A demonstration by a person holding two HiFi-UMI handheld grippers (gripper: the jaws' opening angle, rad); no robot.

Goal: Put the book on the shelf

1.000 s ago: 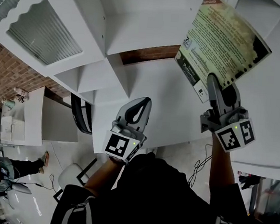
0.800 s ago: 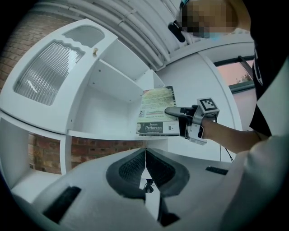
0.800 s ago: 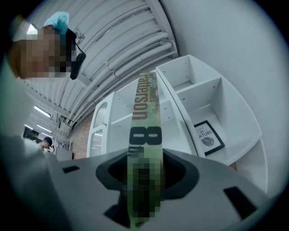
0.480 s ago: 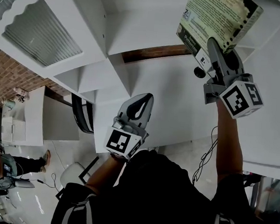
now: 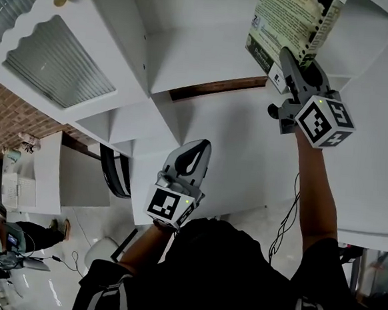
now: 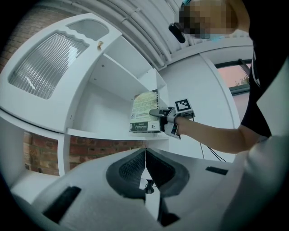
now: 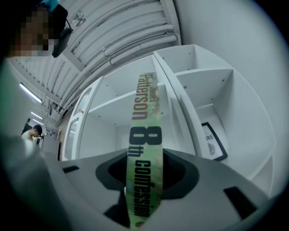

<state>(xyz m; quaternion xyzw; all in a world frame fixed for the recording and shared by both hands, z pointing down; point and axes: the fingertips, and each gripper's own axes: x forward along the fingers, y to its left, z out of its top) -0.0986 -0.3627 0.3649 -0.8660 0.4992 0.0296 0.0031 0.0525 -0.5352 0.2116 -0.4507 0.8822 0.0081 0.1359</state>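
Office (white shelving (image 5: pixel 202 51), strip lights (image 7: pixel 28 92)).

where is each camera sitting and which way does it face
Head view: on the person's head, facing the white shelf; shows both arms, the left gripper, and the right gripper holding the book.
Left gripper view: on the left gripper, facing the shelf; shows its own shut jaws and the right arm.
Right gripper view: on the right gripper, facing into the shelf; its jaws clamp the book.
Shared: all three show book and shelf.

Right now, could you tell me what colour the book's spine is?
The book has a mottled green spine with dark lettering, clearest in the right gripper view.
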